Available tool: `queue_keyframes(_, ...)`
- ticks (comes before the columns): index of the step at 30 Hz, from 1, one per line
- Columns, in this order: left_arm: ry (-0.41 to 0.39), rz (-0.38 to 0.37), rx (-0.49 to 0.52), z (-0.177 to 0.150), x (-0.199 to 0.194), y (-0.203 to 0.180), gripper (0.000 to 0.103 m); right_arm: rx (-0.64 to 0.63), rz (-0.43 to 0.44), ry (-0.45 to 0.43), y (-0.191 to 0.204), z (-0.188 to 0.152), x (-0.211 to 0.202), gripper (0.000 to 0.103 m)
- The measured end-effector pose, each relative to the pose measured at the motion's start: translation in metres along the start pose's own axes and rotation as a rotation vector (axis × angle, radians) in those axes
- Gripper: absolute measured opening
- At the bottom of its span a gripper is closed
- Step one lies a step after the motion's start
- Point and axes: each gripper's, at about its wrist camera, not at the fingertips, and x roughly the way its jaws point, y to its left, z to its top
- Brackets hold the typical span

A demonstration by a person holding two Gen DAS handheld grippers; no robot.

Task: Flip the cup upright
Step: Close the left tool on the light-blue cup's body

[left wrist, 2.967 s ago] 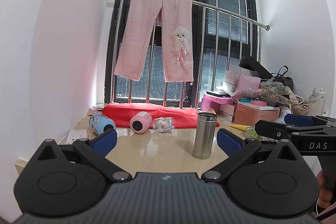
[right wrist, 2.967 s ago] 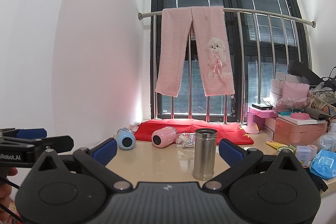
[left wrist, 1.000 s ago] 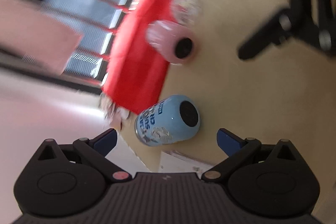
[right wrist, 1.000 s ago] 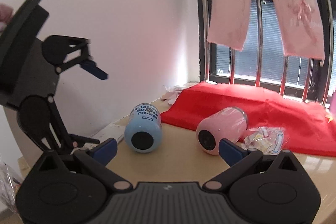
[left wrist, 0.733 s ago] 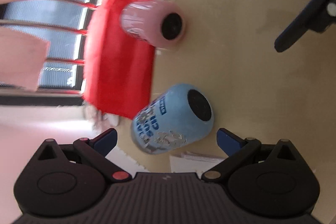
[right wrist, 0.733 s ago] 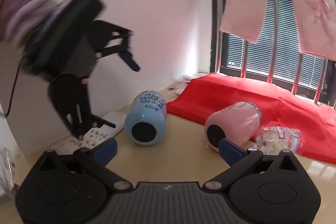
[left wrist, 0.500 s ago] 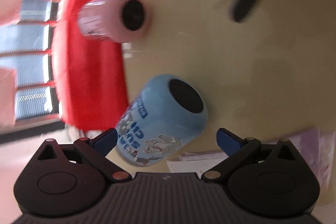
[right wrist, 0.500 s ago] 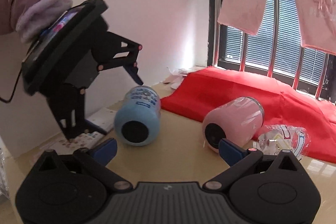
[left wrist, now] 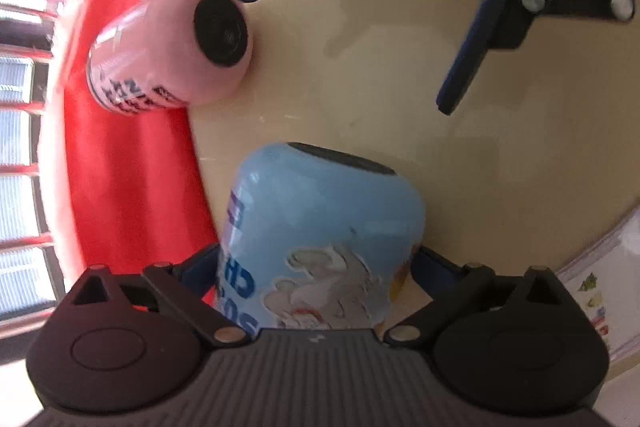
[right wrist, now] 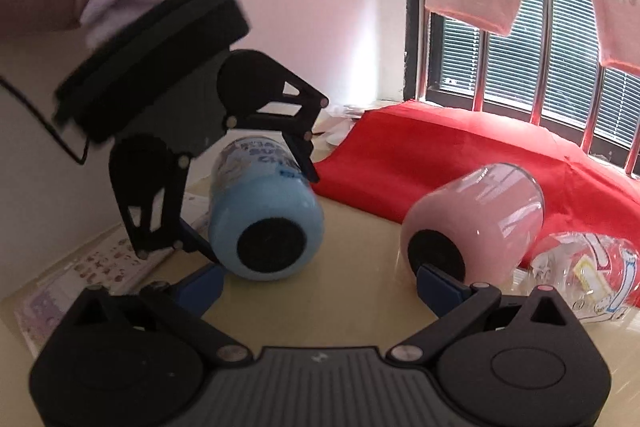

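Note:
A light blue cup (left wrist: 324, 239) with cartoon print lies on its side on the beige table, its black base toward the right wrist camera (right wrist: 266, 227). My left gripper (left wrist: 316, 265) comes down from above with its blue fingers on either side of the cup body; whether the pads press it I cannot tell. It shows in the right wrist view (right wrist: 244, 203) straddling the cup. A pink cup (right wrist: 474, 227) lies on its side to the right, also in the left wrist view (left wrist: 172, 55). My right gripper (right wrist: 320, 285) is open and empty, low over the table in front of both cups.
A red cloth (right wrist: 460, 151) lies behind the cups by the window bars. A clear plastic wrapper (right wrist: 588, 267) sits right of the pink cup. A sticker sheet (right wrist: 100, 271) lies at the table's left edge near the white wall.
My left gripper has turned downward and dropped over the blue cup, which now sits between its fingers. My right gripper has moved closer to both cups.

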Motion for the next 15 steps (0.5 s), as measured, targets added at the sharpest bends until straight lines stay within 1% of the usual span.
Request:
queue_keyframes(2,0.015,-0.037,-0.042,0.0,0.003,0.008,0.101,0.01,-0.008,-0.003,-0.003,-0.002,0.002,0.103)
queue_keyframes(3,0.035,-0.07,-0.087,0.002,0.006,0.016,0.099,0.015,-0.015,-0.002,-0.004,-0.002,0.003,0.103)
queue_keyframes(4,0.06,-0.113,-0.161,0.005,0.009,0.026,0.091,0.018,-0.022,0.001,-0.005,-0.003,0.005,0.103)
queue_keyframes(5,0.075,-0.157,-0.227,0.006,0.008,0.03,0.088,0.022,-0.029,0.006,-0.005,-0.003,0.005,0.103)
queue_keyframes(6,0.079,-0.197,-0.287,0.007,0.009,0.036,0.087,0.027,-0.036,0.006,-0.006,-0.004,0.004,0.103)
queue_keyframes(7,0.069,-0.213,-0.323,0.008,0.008,0.037,0.086,0.034,-0.04,0.003,-0.008,-0.003,0.003,0.103)
queue_keyframes(12,0.055,-0.221,-0.346,0.015,0.003,0.028,0.086,0.086,-0.065,-0.003,-0.014,-0.004,-0.007,0.103)
queue_keyframes(15,0.059,-0.225,-0.33,0.022,-0.001,0.016,0.086,0.125,-0.074,-0.006,-0.017,-0.007,-0.018,0.103)
